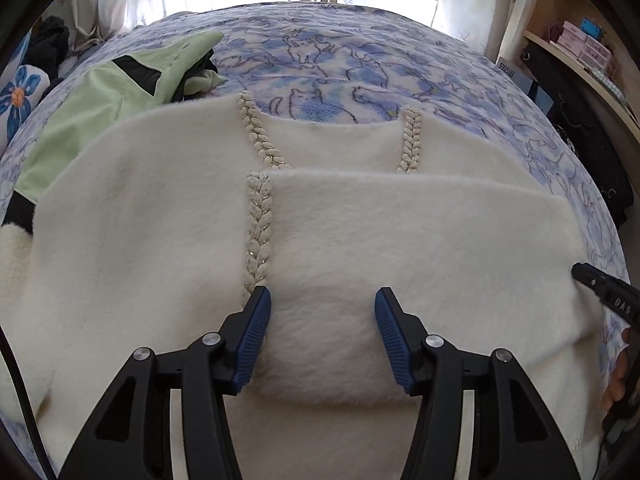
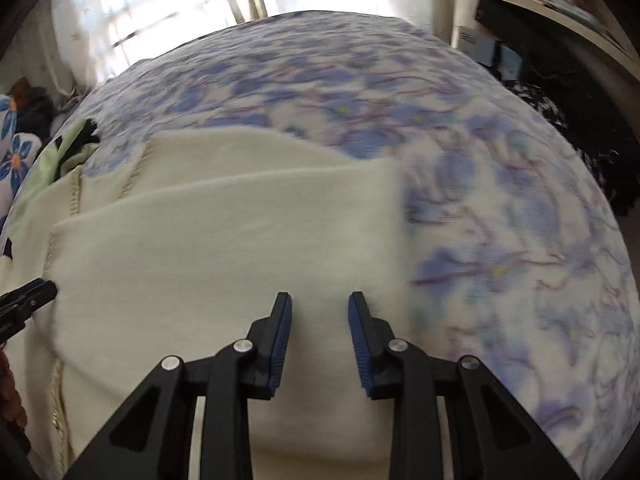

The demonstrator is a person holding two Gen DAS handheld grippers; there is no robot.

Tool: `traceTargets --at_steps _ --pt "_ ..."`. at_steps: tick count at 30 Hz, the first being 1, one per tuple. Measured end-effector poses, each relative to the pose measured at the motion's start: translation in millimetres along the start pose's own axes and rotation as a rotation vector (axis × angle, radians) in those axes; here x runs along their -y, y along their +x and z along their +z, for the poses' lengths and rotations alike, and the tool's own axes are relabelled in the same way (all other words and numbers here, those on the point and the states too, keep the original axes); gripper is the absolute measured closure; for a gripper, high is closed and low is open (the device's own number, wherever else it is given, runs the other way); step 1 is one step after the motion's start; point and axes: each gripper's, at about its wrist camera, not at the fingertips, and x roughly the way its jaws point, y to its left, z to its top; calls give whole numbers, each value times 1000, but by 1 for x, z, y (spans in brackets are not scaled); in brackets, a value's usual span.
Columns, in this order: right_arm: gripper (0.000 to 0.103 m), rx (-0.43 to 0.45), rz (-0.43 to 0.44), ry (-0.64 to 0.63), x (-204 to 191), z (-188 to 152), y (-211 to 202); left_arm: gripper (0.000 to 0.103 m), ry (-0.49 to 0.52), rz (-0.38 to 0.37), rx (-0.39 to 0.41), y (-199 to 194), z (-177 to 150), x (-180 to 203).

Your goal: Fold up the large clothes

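Observation:
A fluffy cream garment (image 1: pixel 160 220) with braided trim (image 1: pixel 258 216) lies spread on the bed, a flap (image 1: pixel 400 220) folded over its right part. My left gripper (image 1: pixel 323 292) hovers open over the near part of that flap, beside the trim, with nothing pinched between its pads. In the blurred right wrist view, my right gripper (image 2: pixel 319 296) stands open, its fingers fairly close together, above the cream garment (image 2: pixel 220 240) near its right edge. Each gripper's tip shows at the side of the other's view.
The bed cover (image 1: pixel 360 52) is white with blue cat and flower prints. A light green garment (image 1: pixel 100 92) with black parts lies at the back left, touching the cream one. A shelf (image 1: pixel 580 52) with boxes stands to the right, and curtained windows are behind.

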Motion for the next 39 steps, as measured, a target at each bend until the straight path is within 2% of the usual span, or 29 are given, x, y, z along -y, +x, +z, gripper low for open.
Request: traceTargets --at_steps 2,4,6,9,13,16,27,39 --pt "75 -13 43 54 16 -4 -6 49 19 29 7 -9 -5 3" --pt "72 -14 26 77 20 -7 -14 45 37 71 10 -17 -9 9" --pt "72 -20 -19 75 17 -10 -22 45 50 69 12 -26 -13 13" --pt "72 -27 -22 67 9 -19 -33 44 65 65 28 -46 -21 18" --pt "72 -38 29 71 -1 -33 -51 35 73 54 54 -75 -32 21" --pt "72 -46 34 64 -12 -42 -61 34 79 54 70 -94 -39 22" --pt "72 -42 53 28 -52 -72 -97 33 0 44 77 -137 -72 4" --pt "72 -24 139 -12 -96 -116 -141 33 -47 99 74 -181 -113 -32"
